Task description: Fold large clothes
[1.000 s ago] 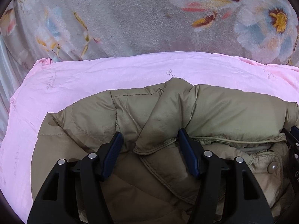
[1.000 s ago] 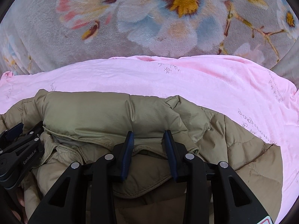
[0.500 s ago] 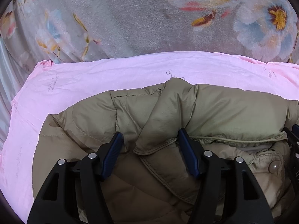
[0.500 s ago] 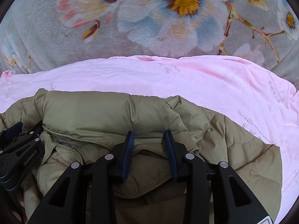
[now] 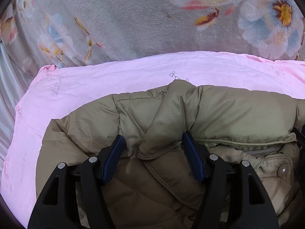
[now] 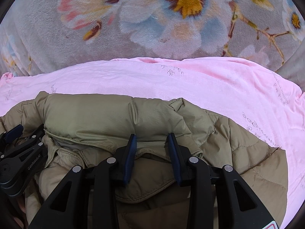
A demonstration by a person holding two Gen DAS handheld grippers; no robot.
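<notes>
An olive-khaki puffer jacket [image 5: 219, 114] lies on a pink sheet [image 5: 95, 84], collar end toward the far side. My left gripper [image 5: 154, 141] is open, its blue-padded jaws wide apart and resting on the jacket either side of a collar fold. In the right wrist view the same jacket [image 6: 95, 114] fills the lower half. My right gripper [image 6: 151, 139] is open with a narrower gap, its jaws on either side of the collar's padded edge. The left gripper's black body [image 6: 21, 152] shows at the left edge there.
A grey plush blanket with large flower prints [image 5: 133, 19] covers the surface beyond the pink sheet [image 6: 209, 87]. A snap button [image 5: 282, 170] shows on the jacket's placket at right. Striped grey fabric [image 5: 7, 72] lies at the far left.
Almost nothing moved. Both grippers stay in place on the jacket collar with the same jaw gaps; the left view shifted very slightly.
</notes>
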